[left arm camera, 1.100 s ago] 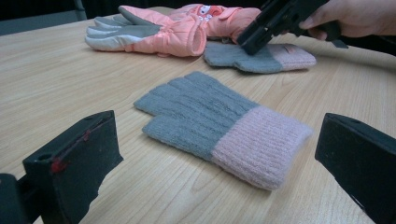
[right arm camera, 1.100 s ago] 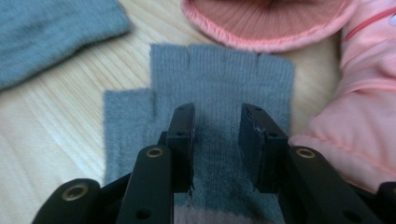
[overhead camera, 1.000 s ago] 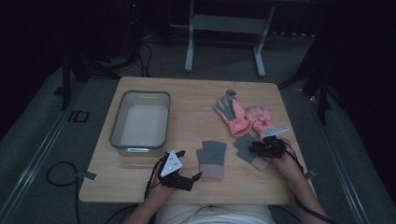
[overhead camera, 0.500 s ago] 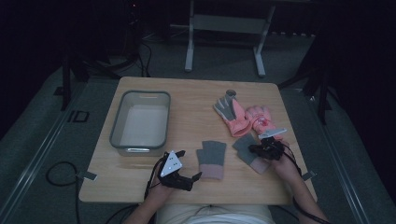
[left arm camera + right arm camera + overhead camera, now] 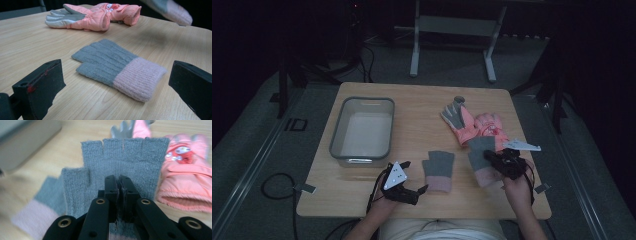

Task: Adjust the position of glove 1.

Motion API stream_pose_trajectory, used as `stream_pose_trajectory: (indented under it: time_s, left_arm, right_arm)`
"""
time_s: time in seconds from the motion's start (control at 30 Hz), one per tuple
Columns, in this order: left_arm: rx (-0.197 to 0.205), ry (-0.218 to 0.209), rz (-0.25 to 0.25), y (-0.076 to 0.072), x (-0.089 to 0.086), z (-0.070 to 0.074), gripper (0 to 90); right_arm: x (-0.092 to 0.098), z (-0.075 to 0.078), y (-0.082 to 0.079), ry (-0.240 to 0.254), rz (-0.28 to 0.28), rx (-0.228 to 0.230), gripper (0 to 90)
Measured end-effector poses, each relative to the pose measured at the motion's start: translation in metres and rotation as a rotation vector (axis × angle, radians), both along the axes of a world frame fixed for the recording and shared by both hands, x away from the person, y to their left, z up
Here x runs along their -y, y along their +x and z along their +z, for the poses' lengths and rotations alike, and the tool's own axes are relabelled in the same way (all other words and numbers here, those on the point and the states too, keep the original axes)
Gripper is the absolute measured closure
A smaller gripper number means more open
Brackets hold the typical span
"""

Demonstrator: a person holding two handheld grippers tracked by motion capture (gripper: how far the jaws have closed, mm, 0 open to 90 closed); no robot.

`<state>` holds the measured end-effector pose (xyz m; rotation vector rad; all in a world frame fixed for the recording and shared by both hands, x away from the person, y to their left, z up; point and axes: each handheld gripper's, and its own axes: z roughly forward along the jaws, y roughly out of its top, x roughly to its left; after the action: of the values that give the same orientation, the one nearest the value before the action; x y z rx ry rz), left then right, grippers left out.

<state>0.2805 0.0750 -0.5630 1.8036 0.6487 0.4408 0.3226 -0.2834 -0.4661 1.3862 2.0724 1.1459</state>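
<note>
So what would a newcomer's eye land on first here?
The right claw, clamped on a grey fingerless glove and holding it off the table's right side. Next, its mate lying flat at front centre between the left claw's open jaws, and the pink ski gloves behind.

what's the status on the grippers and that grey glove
Right gripper shut on grey knit glove, lifted off table. Left gripper open, second knit glove ahead. Nothing in the way.
</note>
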Motion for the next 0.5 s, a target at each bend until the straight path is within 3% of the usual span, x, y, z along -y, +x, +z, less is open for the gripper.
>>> stream_pose_trajectory:
  time_s: [0.17,0.5]
  left_arm:
    - [0.002,0.003,0.0,-0.001,0.0,0.0,0.0]
    - [0.006,0.003,0.001,-0.001,0.0,0.0,0.0]
  right_arm:
    - [-0.007,-0.008,-0.011,0.037,-0.119,-0.003,85.6]
    - [-0.018,-0.059,-0.01,0.024,-0.246,-0.087,85.5]
